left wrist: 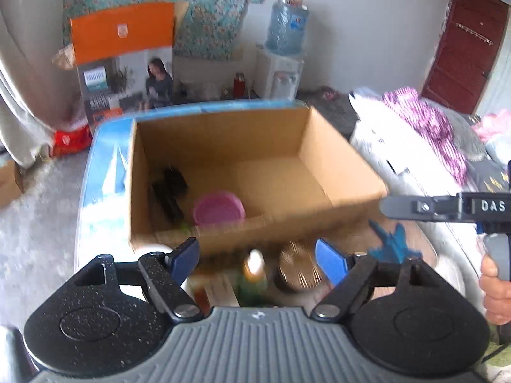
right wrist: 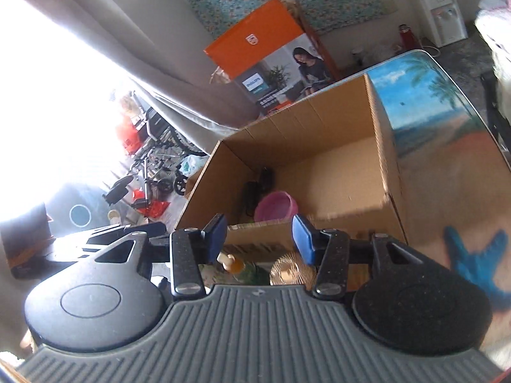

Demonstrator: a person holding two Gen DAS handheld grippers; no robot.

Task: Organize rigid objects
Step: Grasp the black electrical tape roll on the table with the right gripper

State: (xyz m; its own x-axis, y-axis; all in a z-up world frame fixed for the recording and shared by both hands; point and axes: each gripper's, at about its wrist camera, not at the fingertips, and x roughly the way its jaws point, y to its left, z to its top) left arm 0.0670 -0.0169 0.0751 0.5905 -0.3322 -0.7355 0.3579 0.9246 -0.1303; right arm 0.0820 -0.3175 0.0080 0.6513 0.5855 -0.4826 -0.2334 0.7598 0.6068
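Observation:
An open cardboard box (left wrist: pixel 345 166) (right wrist: pixel 383 146) stands on a table with a beach print (left wrist: pixel 105 166) (right wrist: pixel 424 102). Inside it lie a pink bowl (left wrist: pixel 218 207) (right wrist: pixel 276 205) and a black object (left wrist: pixel 169 191) (right wrist: pixel 258 185). In front of the box are a green bottle with a pale cap (left wrist: pixel 254 271) (right wrist: pixel 236 266), a round golden lid (left wrist: pixel 297 268) (right wrist: pixel 289 271) and a blue star-shaped piece (left wrist: pixel 391 239) (right wrist: pixel 476 258). My left gripper (left wrist: pixel 257 260) is open and empty above the bottle. My right gripper (right wrist: pixel 260 239) is open and empty above the same items; its body shows in the left wrist view (left wrist: pixel 447 207).
An orange and grey Philips carton (left wrist: pixel 124 60) (right wrist: pixel 274 60) stands behind the table. A water dispenser (left wrist: pixel 282 63) (right wrist: pixel 437 12) is by the wall. Bedding and clothes (left wrist: pixel 421 121) lie at the right. A wheelchair (right wrist: pixel 159 159) stands on the floor at the left.

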